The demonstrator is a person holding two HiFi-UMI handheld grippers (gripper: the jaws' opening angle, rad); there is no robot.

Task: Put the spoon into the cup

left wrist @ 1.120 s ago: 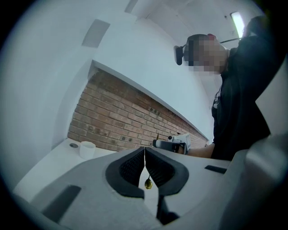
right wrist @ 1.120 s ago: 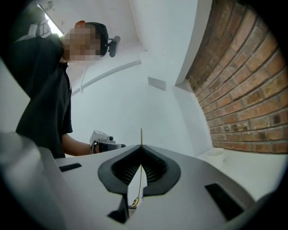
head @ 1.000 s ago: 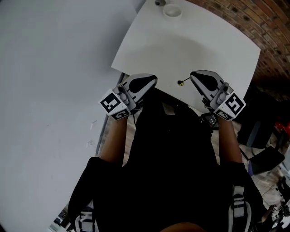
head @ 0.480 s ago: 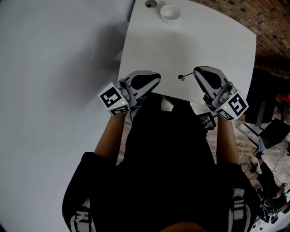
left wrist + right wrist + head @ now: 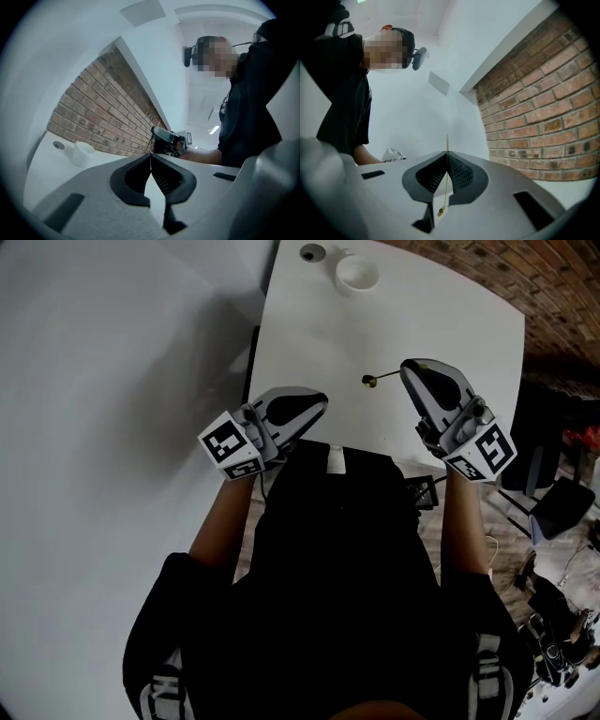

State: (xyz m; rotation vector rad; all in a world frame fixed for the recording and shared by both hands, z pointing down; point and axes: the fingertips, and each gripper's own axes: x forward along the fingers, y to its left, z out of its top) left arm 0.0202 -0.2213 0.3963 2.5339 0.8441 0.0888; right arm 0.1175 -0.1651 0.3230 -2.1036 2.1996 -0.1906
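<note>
Room: white table [image 5: 431,324] across the top of the head view, brick wall [image 5: 553,296] in the upper right corner, plain pale grey everywhere to the left.
Cup: small white cup [image 5: 357,273] at the far edge of the table, top centre of the frame, sitting upright. It shows up in the left gripper view too, at the left in front of the bricks.
Next to it: a little round grey disc [image 5: 311,253] just left of the cup, can't tell what it is.
Spoon: thin gold spoon [image 5: 375,381], pinched in the right gripper, sticking out to the left over the table, well apart from the cup. In the right gripper view it runs straight up the seam between the jaws and pokes out above the tips.
Right gripper: right gripper [image 5: 408,371] is clamped on the spoon, centre right of the frame, over the near part of the table.
Left gripper: left gripper [image 5: 317,405] has its jaws pressed together with nothing between them, over the near table edge, centre left.
Person: dark top fills the lower middle, bare forearms run up to both grippers.
</note>
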